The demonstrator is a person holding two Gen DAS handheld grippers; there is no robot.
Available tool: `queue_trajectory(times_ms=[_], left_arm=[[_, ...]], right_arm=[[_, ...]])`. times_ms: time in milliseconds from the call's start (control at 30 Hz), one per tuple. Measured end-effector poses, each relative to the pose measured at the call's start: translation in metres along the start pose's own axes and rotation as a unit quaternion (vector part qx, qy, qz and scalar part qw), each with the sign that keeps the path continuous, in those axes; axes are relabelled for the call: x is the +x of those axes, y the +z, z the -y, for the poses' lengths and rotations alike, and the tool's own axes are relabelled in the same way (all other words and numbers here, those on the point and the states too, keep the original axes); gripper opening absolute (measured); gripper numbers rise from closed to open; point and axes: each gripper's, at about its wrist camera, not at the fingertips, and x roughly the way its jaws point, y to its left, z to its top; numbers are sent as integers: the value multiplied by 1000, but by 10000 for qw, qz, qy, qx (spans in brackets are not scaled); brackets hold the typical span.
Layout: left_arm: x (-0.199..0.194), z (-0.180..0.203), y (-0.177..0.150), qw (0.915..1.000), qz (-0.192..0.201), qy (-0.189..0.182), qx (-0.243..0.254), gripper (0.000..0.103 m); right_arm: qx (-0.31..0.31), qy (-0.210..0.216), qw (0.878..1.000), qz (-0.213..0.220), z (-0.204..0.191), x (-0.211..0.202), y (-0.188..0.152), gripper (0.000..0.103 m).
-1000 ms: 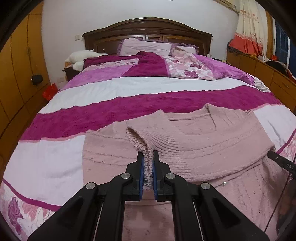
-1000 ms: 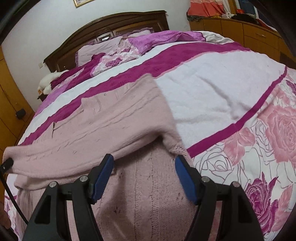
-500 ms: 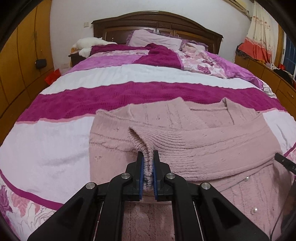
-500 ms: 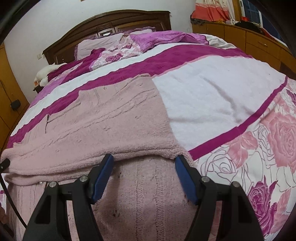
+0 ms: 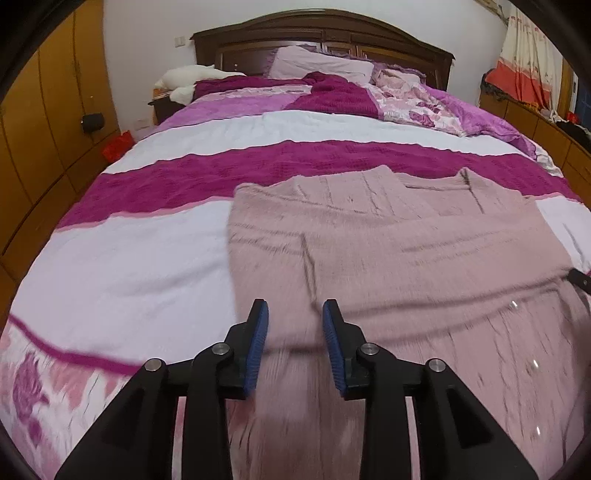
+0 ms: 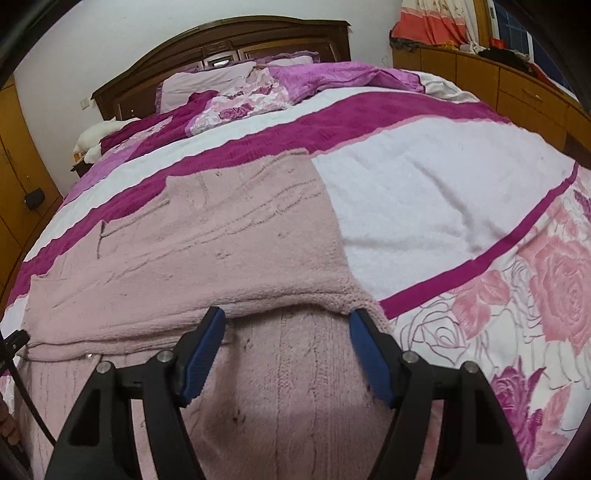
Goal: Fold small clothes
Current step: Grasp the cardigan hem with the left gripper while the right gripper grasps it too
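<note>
Left gripper (image 5: 294, 332): angled down over the bed, low over the near left part of the sweater; its jaws are opening, blue pads apart with nothing pinched, knit lying flat below the gap.
Left gripper, change: a second ago and half a second ago the pads were clamped on the ribbed cuff of a sleeve held up off the bed; now that cuff is out of the pads and the sleeve lies across the body of the garment.
Sweater (image 5: 424, 258): pale pink knit, spread on the striped bedspread (image 5: 122, 258) near the foot of the bed, neckline toward the headboard (image 5: 321, 33); both sleeves folded in across the chest, forming a band from side to side.
Sweater, change: its left side sat bunched and raised before; now it lies flat, though the view is motion-blurred.
Right gripper (image 6: 286, 325): tilted down over the near right part of the sweater, jaws standing wide, pads clear of the cloth; the folded sleeve's edge runs just beyond the fingertips.
Right gripper, change: same wide spread and much the same place as before.
</note>
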Motion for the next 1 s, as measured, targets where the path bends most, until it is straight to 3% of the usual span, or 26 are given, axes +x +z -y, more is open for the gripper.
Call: queue_trajectory(times_ms=[133,300,400,433,500,533,633,767,833,933,1000], left_arm=[[-33,-12,-33,9987,180,-210,-420,16],[-60,-24,-61,9948,163,-675,-738,16],[-77,-28,-77,9958,214,-590,-660,16],[-82,-31,-83,9954,182,-685,-644,16],[-87,-37,-94,9927,13,-1018,-642,17],[-89,-41,-98,9916,-100,-1092,-680,18],[-104,-51,-114,9911,-228,-1045,-786,19],[-123,-55,-138,9863,-150,-1438,-790,21],[-129,-54,-152,9859,-168,-1449,-824,21],[-130,-52,-168,9860,-295,-1383,-884,21],[-126,-52,-174,9808,-360,-1597,-1056,23]], right_arm=[[-393,-214,9988,189,-12,-26,-5,73],[-604,-1,9974,397,-24,-67,-19,78],[-458,668,9951,563,-21,-88,-33,79],[-330,938,9929,646,-19,-95,-37,79],[-89,1911,9782,807,-9,-113,-46,78],[-72,2079,9748,805,-6,-118,-50,78],[-299,1741,9823,615,4,-127,-71,78],[-54,1058,9941,240,30,-127,-94,76],[4,575,9981,227,46,-130,-103,76],[115,389,9989,239,62,-137,-115,76],[274,412,9987,134,74,-137,-122,77]])
